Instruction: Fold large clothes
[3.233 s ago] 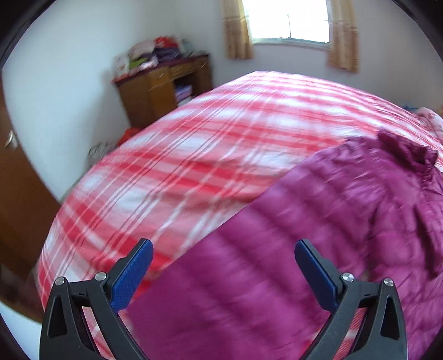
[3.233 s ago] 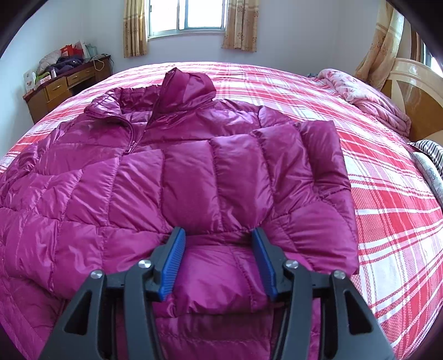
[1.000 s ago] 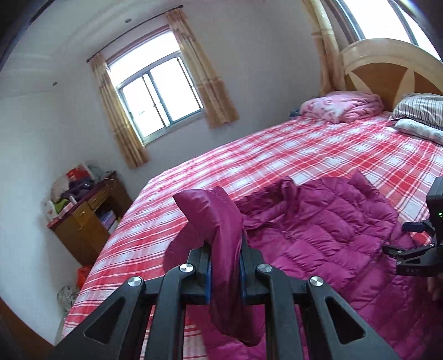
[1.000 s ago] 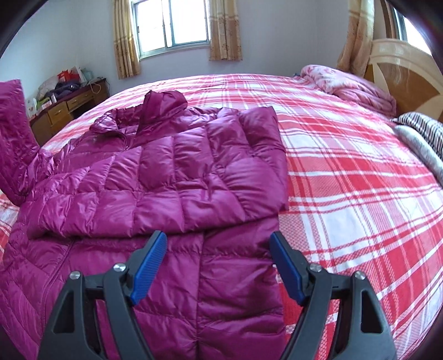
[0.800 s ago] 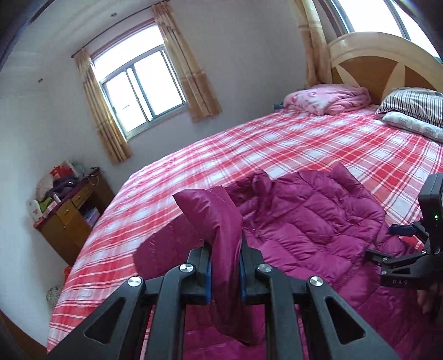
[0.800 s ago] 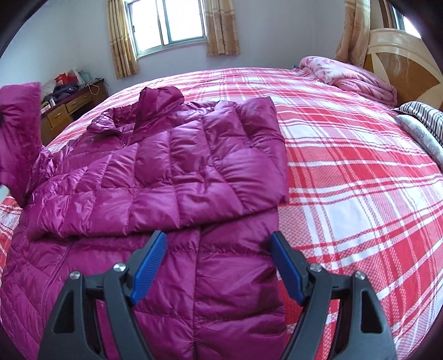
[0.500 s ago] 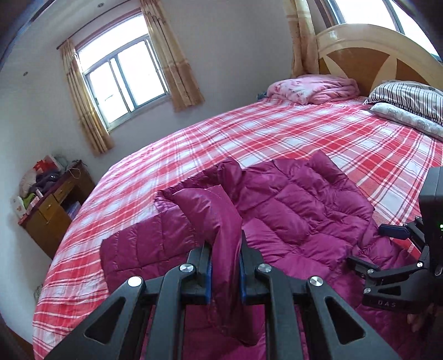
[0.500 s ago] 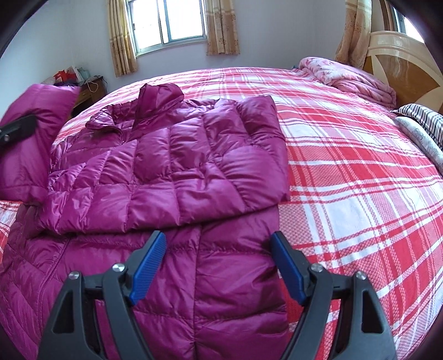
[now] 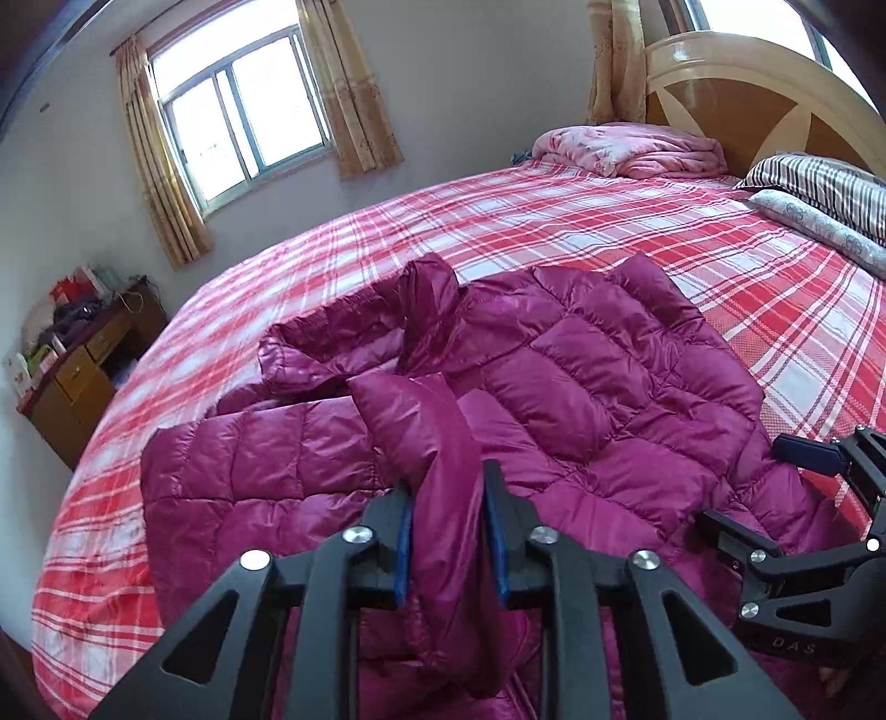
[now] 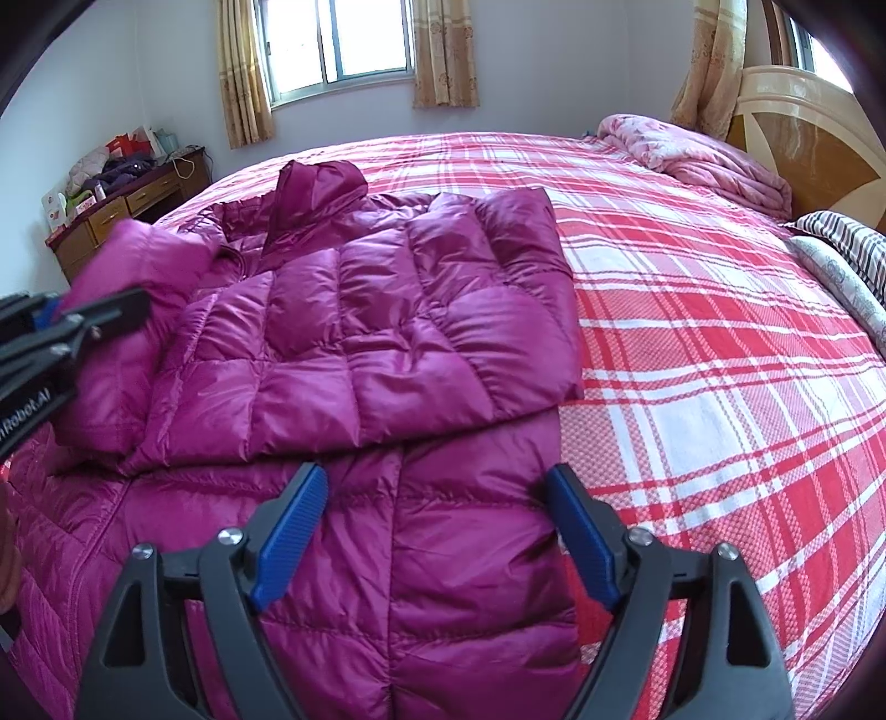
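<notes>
A magenta quilted down jacket [image 10: 387,310] lies front up on the bed, its right sleeve folded across the chest. My left gripper [image 9: 448,498] holds the other sleeve [image 9: 421,421] low over the jacket's middle. Its jaws are opening, and the puffy cuff still fills the gap and touches both pads. In the right wrist view that gripper [image 10: 94,310] comes in from the left edge with the sleeve bunched around it. My right gripper [image 10: 437,498] hovers over the jacket's lower hem, its jaws opening wide with nothing pinched between them.
The bed carries a red and white plaid sheet [image 10: 692,360]. A pink blanket [image 10: 709,155] and striped pillows [image 10: 847,243] lie by the wooden headboard [image 9: 747,111]. A cluttered wooden desk [image 10: 127,205] stands by the far wall, under a curtained window [image 10: 338,44].
My left gripper came down and forward, carrying the sleeve over the jacket's front, and its jaws have spread apart. The right gripper stayed put with slightly wider jaws.
</notes>
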Demonstrator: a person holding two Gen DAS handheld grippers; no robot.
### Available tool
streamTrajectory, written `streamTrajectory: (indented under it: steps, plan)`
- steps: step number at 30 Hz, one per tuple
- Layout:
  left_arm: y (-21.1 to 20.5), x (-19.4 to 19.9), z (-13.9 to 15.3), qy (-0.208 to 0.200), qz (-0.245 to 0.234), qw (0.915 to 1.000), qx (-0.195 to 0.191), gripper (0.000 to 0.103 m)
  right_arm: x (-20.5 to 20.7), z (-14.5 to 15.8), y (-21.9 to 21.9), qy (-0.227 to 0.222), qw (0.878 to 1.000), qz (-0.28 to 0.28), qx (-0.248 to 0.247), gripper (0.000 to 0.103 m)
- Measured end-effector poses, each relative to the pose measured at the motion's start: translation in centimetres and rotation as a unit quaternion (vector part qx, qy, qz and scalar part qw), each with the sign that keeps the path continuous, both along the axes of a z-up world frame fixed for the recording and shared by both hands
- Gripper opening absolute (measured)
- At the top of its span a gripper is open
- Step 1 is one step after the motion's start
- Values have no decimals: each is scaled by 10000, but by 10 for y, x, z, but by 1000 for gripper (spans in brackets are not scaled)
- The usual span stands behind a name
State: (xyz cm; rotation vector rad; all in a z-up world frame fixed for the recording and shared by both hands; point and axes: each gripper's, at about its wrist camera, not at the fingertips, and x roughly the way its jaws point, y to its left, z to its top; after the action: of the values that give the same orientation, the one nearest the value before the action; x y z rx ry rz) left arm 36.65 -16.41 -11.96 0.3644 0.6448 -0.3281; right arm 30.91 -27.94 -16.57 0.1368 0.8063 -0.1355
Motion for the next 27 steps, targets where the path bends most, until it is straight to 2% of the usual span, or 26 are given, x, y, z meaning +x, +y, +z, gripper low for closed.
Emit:
streamTrajectory:
  steps: [1, 2, 4, 6, 9, 13, 15, 17, 19, 21, 24, 27]
  plan:
    - [1, -1, 1, 38, -32, 9999, -97, 46, 0, 0, 0, 3, 10000, 9, 10, 87]
    - [3, -3, 4, 26, -77, 9998, -200, 52, 0, 0, 0, 8, 10000, 24, 27, 88]
    - [7, -9, 11, -91, -134, 9991, -397, 72, 0, -1, -1, 4, 10000, 39, 58, 89]
    - [12, -15, 18, -203, -195, 9981, -549, 76, 0, -1, -1, -17, 10000, 3, 77, 89]
    - [22, -17, 22, -317, -103, 9981, -512, 78, 0, -1, -1, -20, 10000, 4, 73, 89]
    - [50, -4, 14, -326, 306, 9982, -408, 78, -5, 3, -3, -146, 9997, -17, 169, 89]
    - [71, 5, 7, -255, 608, 9973, -337, 78, -13, 14, -7, -280, 9990, -112, 318, 88]
    - [85, 10, 2, -122, 672, 9964, -499, 78, -18, 33, -6, -506, 9969, -74, 606, 89]
    - [92, 9, 1, 80, 566, 9949, -828, 78, -19, 53, 1, -718, 9942, 135, 787, 88]
    - [89, -3, 7, 105, 219, 9930, -1153, 78, -17, 66, 9, -838, 9931, 312, 760, 89]
    - [79, -24, 19, -225, -204, 9926, -1177, 78, -11, 73, 18, -890, 9938, 419, 524, 89]
    - [86, -36, 32, -560, -221, 9896, -1305, 82, -2, 72, 17, -761, 9947, 337, 599, 89]
